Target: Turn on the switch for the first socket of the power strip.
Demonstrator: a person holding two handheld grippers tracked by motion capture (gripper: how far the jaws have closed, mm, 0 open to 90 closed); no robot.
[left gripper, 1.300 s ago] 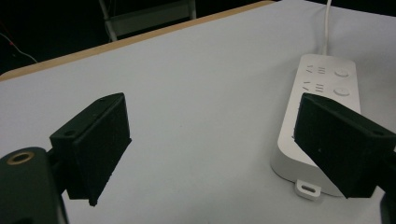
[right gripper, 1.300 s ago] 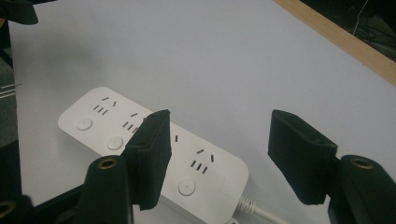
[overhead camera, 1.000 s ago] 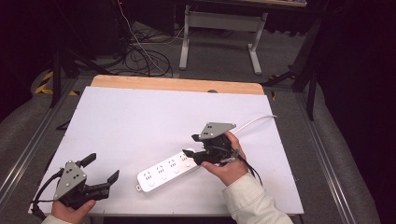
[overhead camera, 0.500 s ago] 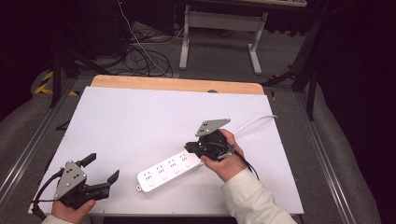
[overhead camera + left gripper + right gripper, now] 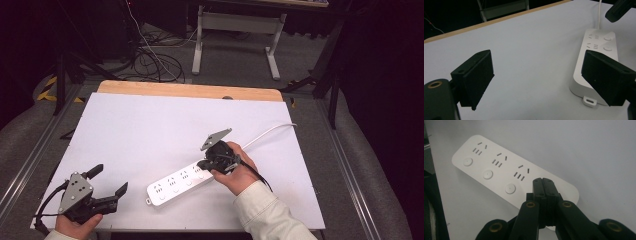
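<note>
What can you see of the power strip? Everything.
The power strip is white, glossy plastic with rounded ends, lying flat and diagonal on the white table. Three socket groups, each with a round button beside it. A small mounting tab sticks out at one end; a white cable leaves the other. The right tool, jaws shut, is over its cable end; contact unclear.

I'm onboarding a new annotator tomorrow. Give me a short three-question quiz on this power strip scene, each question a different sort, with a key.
1. True or false: the right tool has its jaws shut with nothing between them.
2. How many round buttons show on the power strip in the right gripper view?
3. The left tool is: A) gripping the strip, B) open, apart from the strip, C) holding the cable.

Key: 1 true; 2 three; 3 B.
</note>
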